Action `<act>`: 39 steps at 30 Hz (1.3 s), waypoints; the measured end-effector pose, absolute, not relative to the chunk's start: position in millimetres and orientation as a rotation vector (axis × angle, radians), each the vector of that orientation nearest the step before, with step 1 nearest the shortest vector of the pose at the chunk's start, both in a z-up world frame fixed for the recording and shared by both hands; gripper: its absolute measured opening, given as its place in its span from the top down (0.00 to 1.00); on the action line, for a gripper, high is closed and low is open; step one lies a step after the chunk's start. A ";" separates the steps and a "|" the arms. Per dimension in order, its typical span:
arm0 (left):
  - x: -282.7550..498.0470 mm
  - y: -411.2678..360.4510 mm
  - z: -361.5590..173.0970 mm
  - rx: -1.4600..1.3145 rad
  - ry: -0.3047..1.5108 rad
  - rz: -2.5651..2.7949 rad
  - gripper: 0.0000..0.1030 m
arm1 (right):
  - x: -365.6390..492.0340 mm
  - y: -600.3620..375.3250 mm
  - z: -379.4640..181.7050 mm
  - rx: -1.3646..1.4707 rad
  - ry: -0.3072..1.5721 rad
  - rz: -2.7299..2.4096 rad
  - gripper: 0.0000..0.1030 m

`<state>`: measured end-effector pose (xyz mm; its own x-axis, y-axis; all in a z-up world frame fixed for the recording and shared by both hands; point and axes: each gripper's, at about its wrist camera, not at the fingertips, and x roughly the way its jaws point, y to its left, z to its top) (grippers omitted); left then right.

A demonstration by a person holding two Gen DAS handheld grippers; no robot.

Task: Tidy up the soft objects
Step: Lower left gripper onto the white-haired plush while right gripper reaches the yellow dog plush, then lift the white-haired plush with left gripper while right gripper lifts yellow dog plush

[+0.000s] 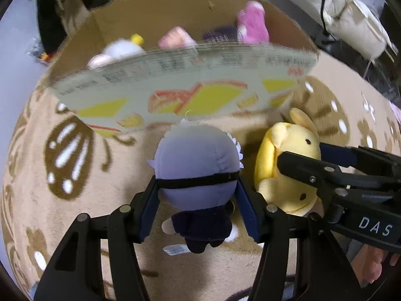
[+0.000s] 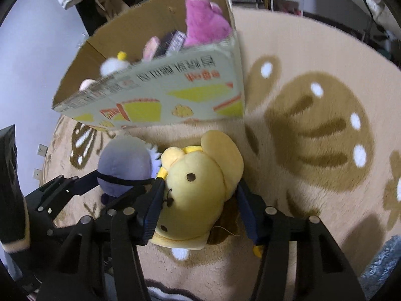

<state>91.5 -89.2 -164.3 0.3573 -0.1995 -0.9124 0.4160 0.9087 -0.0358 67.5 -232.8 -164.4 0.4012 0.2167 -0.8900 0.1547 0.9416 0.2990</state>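
Left wrist view looks down on the left gripper (image 1: pixel 198 183), whose blue pads press on both sides of the purple plush doll (image 1: pixel 195 160); the doll's round head, crossed by a black band, is clamped between them, and its dark body hangs toward the camera. Just to the right of this gripper lies the yellow plush dog (image 1: pixel 285 165), with the right gripper (image 1: pixel 303 155) reaching in from the right edge and one black finger lying across the dog's face. Ahead of both grippers stands the cardboard box (image 1: pixel 180 92), its printed near wall blurred. Inside it, beyond the wall, sit a pink plush toy (image 1: pixel 252 25), a smaller pink soft item (image 1: pixel 175 39) and a white plush with a yellow top (image 1: pixel 122 47). Everything rests on a beige rug (image 1: pixel 75 200) with brown patterns.

Right wrist view shows the right gripper (image 2: pixel 198 200) clenched on the yellow plush dog (image 2: pixel 198 188), a pad squeezing each side of its head. Immediately to its left the purple plush doll (image 2: pixel 122 165) is pinched by the left gripper (image 2: pixel 125 183), and the two toys touch. The cardboard box (image 2: pixel 155 100) stands ahead and slightly left, near the toys, the pink plush toy (image 2: pixel 203 22) upright in its far right corner. To the right of the gripper the beige rug (image 2: pixel 313 50) spreads out.
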 end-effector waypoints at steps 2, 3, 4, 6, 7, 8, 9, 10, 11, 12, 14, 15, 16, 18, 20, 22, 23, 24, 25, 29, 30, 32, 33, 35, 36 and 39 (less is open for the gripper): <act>91.3 -84.7 -153.8 0.216 1.097 -0.385 0.44 | 66.2 -232.4 -157.2 0.364 1.125 0.056 0.43; 90.5 -79.4 -148.1 0.219 1.065 -0.375 0.44 | 65.2 -232.1 -151.9 0.363 1.094 0.064 0.43; 89.3 -77.8 -143.0 0.220 1.042 -0.370 0.44 | 63.7 -230.8 -143.6 0.348 1.050 0.069 0.43; 86.4 -73.4 -130.1 0.220 0.985 -0.356 0.44 | 59.0 -230.0 -131.0 0.324 0.994 0.075 0.43; 85.2 -73.0 -122.7 0.221 0.958 -0.348 0.44 | 56.7 -228.8 -123.9 0.312 0.960 0.077 0.43; 83.5 -73.9 -116.3 0.222 0.936 -0.342 0.44 | 54.1 -228.0 -117.3 0.302 0.926 0.079 0.43; 81.7 -70.9 -108.5 0.216 0.900 -0.330 0.44 | 52.2 -228.3 -113.0 0.298 0.907 0.080 0.43; 81.0 -68.7 -102.6 0.212 0.879 -0.324 0.44 | 49.6 -228.7 -107.1 0.293 0.877 0.080 0.43; 80.9 -62.9 -96.0 0.208 0.857 -0.318 0.44 | 47.2 -229.5 -101.6 0.290 0.848 0.082 0.43; 81.9 -63.3 -89.5 0.202 0.827 -0.309 0.44 | 45.7 -229.6 -96.9 0.288 0.824 0.081 0.43; 78.8 -59.6 -81.2 0.196 0.779 -0.294 0.44 | 42.7 -230.6 -88.1 0.284 0.777 0.080 0.43; 77.0 -57.4 -75.7 0.193 0.752 -0.285 0.44 | 41.5 -230.4 -84.4 0.285 0.759 0.079 0.43; 76.4 -56.7 -71.8 0.190 0.730 -0.280 0.44 | 40.6 -229.9 -80.6 0.288 0.734 0.078 0.43; 75.7 -53.6 -61.4 0.175 0.688 -0.271 0.44 | 40.9 -227.5 -74.0 0.282 0.692 0.074 0.43; 75.7 -49.9 -54.3 0.162 0.659 -0.265 0.44 | 40.9 -226.3 -69.4 0.273 0.663 0.069 0.43; 76.8 -45.8 -47.5 0.149 0.628 -0.260 0.44 | 42.0 -226.2 -63.5 0.264 0.630 0.065 0.43; 77.9 -43.4 -44.2 0.142 0.611 -0.254 0.44 | 41.5 -228.8 -62.0 0.262 0.621 0.066 0.43; 79.1 -41.9 -40.4 0.137 0.597 -0.250 0.44 | 42.9 -228.9 -59.1 0.256 0.607 0.063 0.43; 80.0 -40.3 -38.1 0.132 0.588 -0.247 0.44 | 43.2 -228.9 -56.6 0.251 0.596 0.062 0.43; 85.8 -35.9 -29.4 0.119 0.549 -0.240 0.44 | 48.1 -227.8 -49.8 0.231 0.563 0.058 0.43; 88.8 -34.4 -27.2 0.115 0.538 -0.236 0.44 | 50.7 -227.2 -48.0 0.222 0.556 0.056 0.43; 93.0 -33.4 -24.8 0.111 0.525 -0.232 0.44 | 55.2 -226.3 -44.5 0.203 0.542 0.052 0.43; 96.5 -32.5 -23.6 0.107 0.515 -0.231 0.44 | 57.2 -225.3 -43.3 0.195 0.536 0.051 0.43; 101.4 -31.9 -22.0 0.107 0.501 -0.234 0.43 | 63.1 -223.3 -40.6 0.180 0.526 0.051 0.43; 105.9 -31.8 -22.1 0.111 0.496 -0.230 0.43 | 64.9 -222.7 -40.1 0.177 0.524 0.051 0.43; 115.2 -31.8 -23.0 0.116 0.494 -0.232 0.43 | 73.0 -221.0 -41.3 0.170 0.524 0.056 0.43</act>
<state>115.2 -31.8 -23.0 0.8546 -0.1925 -0.4823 0.2486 0.9671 0.0545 73.0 -221.0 -41.3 0.8648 0.0963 -0.4928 -0.0097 0.9845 0.1753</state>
